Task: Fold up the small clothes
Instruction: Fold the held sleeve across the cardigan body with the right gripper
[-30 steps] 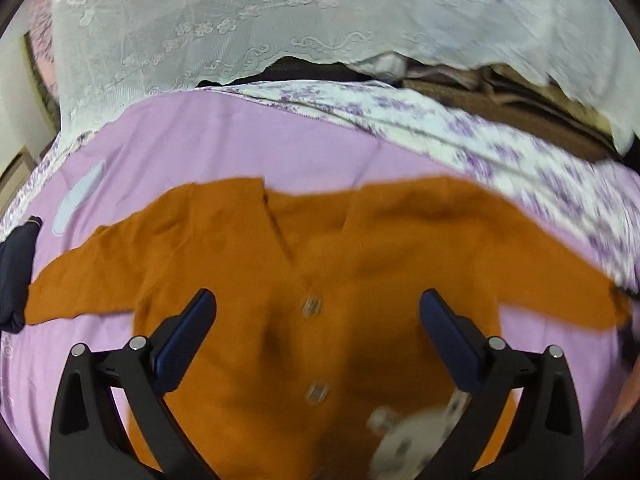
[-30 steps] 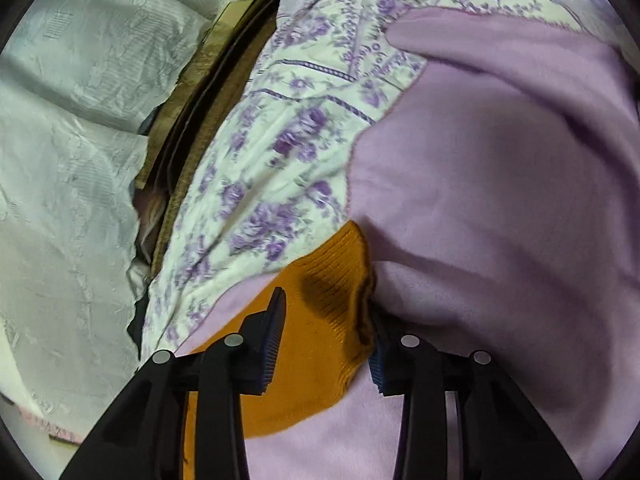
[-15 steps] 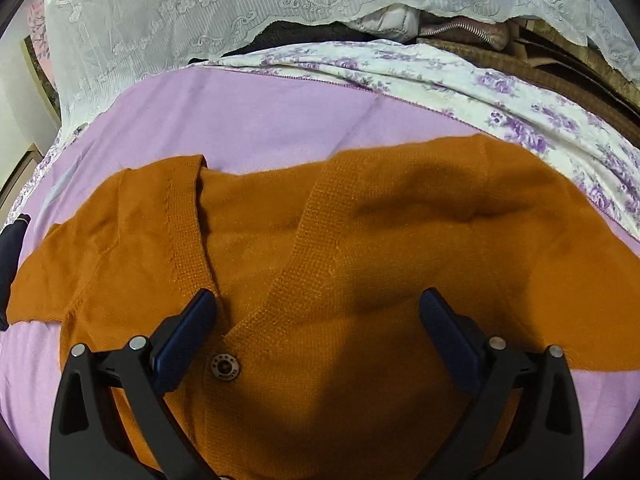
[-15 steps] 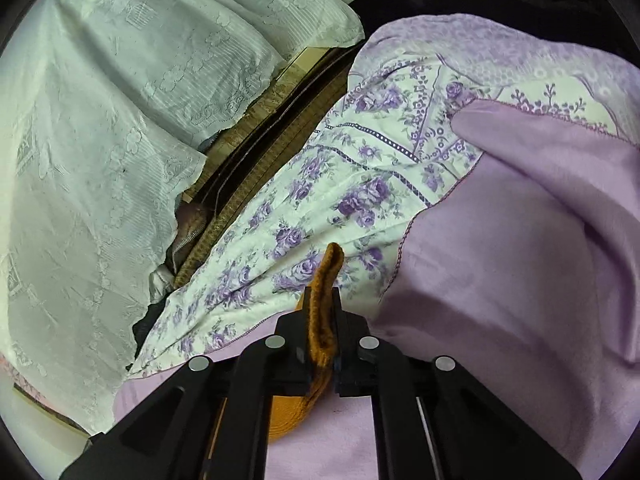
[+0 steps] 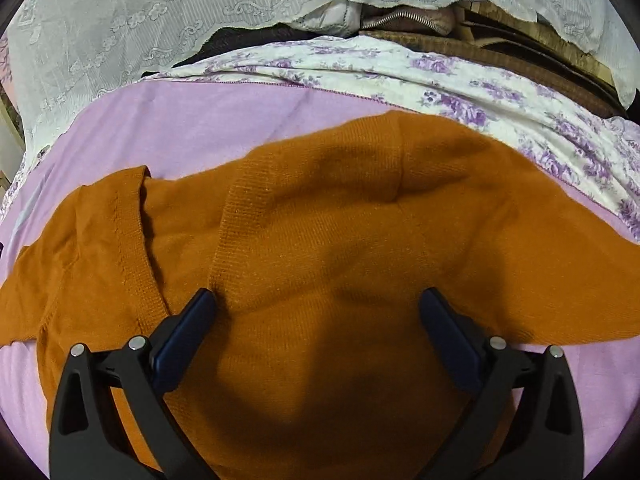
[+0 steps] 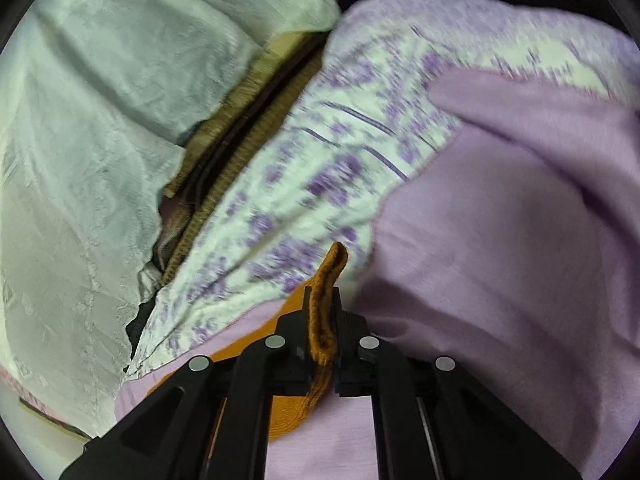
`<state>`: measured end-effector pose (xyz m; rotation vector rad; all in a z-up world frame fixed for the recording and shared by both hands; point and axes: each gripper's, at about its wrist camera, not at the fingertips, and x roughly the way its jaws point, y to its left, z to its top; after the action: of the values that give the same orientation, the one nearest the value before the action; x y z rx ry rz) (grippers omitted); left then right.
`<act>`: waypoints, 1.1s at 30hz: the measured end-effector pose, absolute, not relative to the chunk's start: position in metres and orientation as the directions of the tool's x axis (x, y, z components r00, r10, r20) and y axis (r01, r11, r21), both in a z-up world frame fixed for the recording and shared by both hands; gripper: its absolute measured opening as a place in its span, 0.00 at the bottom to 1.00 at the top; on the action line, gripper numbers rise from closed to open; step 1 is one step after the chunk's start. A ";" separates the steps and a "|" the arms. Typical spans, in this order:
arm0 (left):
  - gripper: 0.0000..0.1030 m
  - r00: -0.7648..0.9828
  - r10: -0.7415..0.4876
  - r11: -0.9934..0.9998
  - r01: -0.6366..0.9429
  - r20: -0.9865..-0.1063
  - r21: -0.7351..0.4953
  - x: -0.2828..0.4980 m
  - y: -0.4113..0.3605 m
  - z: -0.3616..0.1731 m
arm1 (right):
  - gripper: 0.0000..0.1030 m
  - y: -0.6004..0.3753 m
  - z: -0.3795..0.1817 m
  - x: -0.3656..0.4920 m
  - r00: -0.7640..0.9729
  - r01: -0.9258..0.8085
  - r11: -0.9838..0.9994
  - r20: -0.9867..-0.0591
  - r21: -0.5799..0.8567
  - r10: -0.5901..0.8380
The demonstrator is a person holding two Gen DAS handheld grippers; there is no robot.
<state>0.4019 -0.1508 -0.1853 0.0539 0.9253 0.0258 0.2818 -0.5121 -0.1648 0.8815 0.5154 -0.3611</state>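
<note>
I see an orange cardigan (image 5: 320,240) lying spread on a purple blanket (image 5: 192,132) on the bed. It fills most of my left view. Its neck opening points toward the far edge of the bed. The two ribbed front bands run down toward my left gripper (image 5: 316,304). The left sleeve goes off the left side of the picture, so I cannot see its end. The right sleeve goes off the right side too. The bottom of the cardigan is hidden under my gripper's black arms. No buttons show from here.

My left gripper hangs over the chest of the cardigan with its jaws spread wide. Nothing is between them but the knit below. I cannot tell if the blue pads (image 5: 188,328) touch the knit.

My right gripper (image 6: 322,320) has its jaws clenched tight on the ribbed cuff (image 6: 326,300) of a sleeve. The cuff sticks up between the jaws and curls over at the top. A bit more orange knit lies flat under the gripper.

Past the blanket is a white sheet with purple flowers (image 5: 460,80). In the right view it is blurry. Behind it hangs a white lace cloth (image 5: 160,12). Dark and brown things are tucked under the lace, and I cannot make them out.
</note>
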 end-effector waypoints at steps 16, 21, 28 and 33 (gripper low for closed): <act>0.96 0.659 0.163 0.979 -0.202 -0.734 0.035 0.357 0.006 -0.143 | 0.07 -0.496 -0.145 0.286 0.864 0.396 0.646 -0.503 0.652 -0.023; 0.96 0.682 0.259 0.947 -0.317 -0.683 0.042 0.335 0.066 -0.155 | 0.07 -0.491 -0.141 0.286 0.871 0.365 0.655 -0.490 0.662 0.009; 0.96 0.643 0.220 0.922 -0.383 -0.733 -0.060 0.335 0.104 -0.184 | 0.07 -0.477 -0.131 0.287 0.882 0.313 0.681 -0.468 0.661 0.049; 0.96 0.633 0.234 0.927 -0.375 -0.738 -0.027 0.338 0.099 -0.188 | 0.07 -0.446 -0.115 0.295 0.880 0.274 0.742 -0.472 0.611 0.064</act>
<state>0.3379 0.0985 -0.1881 -0.1844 0.8142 0.3504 0.2946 -0.4455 -0.1147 0.7324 0.4930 -0.1205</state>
